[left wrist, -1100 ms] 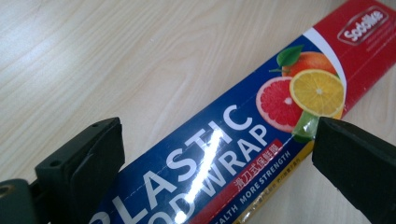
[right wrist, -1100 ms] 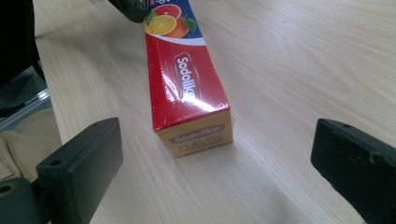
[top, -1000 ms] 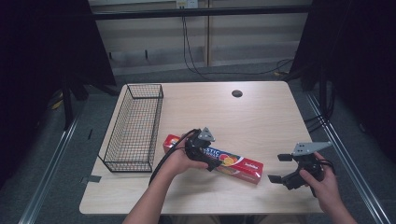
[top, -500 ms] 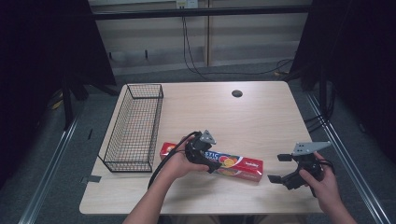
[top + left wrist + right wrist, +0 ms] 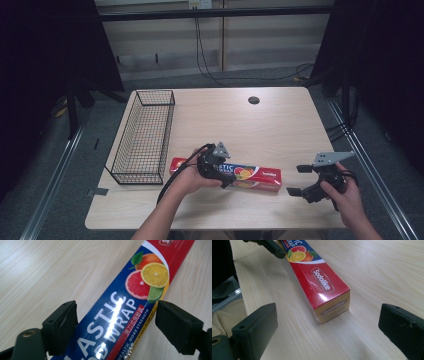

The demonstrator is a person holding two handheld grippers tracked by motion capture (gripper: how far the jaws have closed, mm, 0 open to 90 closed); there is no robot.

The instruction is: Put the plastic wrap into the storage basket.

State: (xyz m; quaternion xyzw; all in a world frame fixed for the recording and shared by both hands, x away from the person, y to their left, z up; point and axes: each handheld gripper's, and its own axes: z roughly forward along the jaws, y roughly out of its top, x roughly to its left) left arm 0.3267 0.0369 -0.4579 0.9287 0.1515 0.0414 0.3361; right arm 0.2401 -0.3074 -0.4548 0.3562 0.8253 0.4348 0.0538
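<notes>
A long red and blue plastic wrap box (image 5: 255, 176) lies flat near the table's front edge. My left gripper (image 5: 225, 172) sits over its left part. In the left gripper view the gripper (image 5: 116, 312) stands open, with the box (image 5: 147, 280) running between the two jaws and a gap at each side. My right gripper (image 5: 298, 180) is open just right of the box's right end, facing it. In the right gripper view the box's end (image 5: 322, 287) lies a little ahead of that open gripper (image 5: 329, 322).
A black wire basket (image 5: 142, 135) stands along the table's left side, just left of the box. A small dark round grommet (image 5: 253, 100) sits at the back of the wooden table (image 5: 280, 130). Cables hang behind the table.
My left gripper has come down and slightly toward the person over the box. The box and my right gripper have stayed put.
</notes>
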